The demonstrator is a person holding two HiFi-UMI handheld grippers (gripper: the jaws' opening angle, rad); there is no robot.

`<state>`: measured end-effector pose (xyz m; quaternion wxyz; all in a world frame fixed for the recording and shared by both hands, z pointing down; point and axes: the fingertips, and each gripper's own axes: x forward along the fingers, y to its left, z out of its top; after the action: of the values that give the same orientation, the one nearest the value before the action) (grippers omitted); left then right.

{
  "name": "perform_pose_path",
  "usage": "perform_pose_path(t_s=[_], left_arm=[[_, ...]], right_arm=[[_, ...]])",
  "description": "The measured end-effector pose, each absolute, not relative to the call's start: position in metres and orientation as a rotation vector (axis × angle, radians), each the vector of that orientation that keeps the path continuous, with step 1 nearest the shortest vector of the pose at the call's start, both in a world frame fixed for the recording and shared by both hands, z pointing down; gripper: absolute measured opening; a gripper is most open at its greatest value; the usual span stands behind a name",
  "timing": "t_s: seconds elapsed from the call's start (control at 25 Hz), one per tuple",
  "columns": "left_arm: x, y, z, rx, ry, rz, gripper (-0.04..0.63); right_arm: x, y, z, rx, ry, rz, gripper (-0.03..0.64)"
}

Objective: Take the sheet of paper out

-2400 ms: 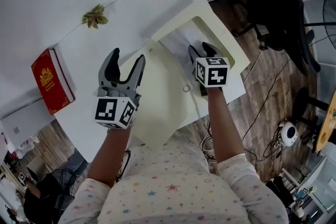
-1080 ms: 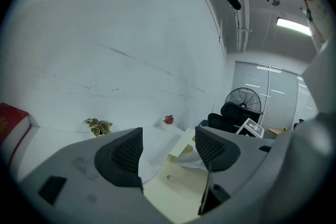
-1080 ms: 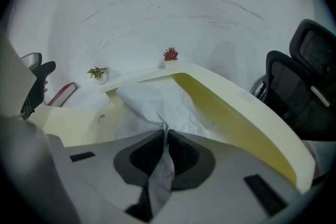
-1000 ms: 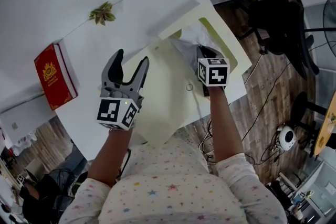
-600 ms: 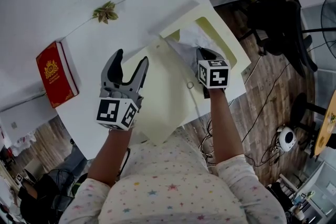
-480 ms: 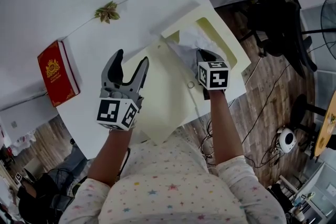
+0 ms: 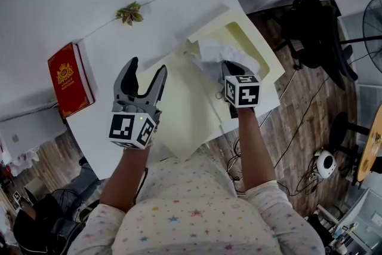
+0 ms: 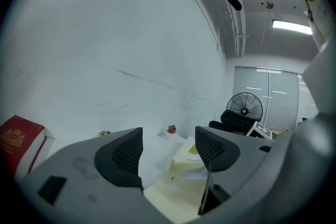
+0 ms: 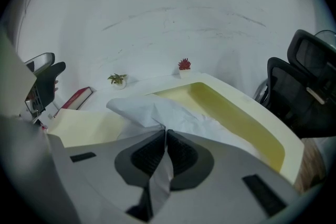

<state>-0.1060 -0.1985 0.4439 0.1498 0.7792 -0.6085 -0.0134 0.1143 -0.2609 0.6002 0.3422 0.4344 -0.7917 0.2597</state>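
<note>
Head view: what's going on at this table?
A person works with a gripper in each hand. The right gripper is shut on the crumpled sheet of paper, lifted partly out of the open cream case on the white table. The left gripper is open and empty, raised over the table.

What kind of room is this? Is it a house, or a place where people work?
Most likely an office or workroom. A white desk has a red book lying on it, a black office chair stands beside the desk, and a standing fan is further back.
</note>
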Motion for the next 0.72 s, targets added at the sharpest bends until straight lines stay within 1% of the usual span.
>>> perform_pose_path(t_s=[0.72], left_arm=[[-0.134, -0.169, 0.419, 2.244, -1.807, -0.086, 0.291]], right_arm=[[0.086, -0.239, 0.559, 1.148, -2.177, 0.687, 0.011]])
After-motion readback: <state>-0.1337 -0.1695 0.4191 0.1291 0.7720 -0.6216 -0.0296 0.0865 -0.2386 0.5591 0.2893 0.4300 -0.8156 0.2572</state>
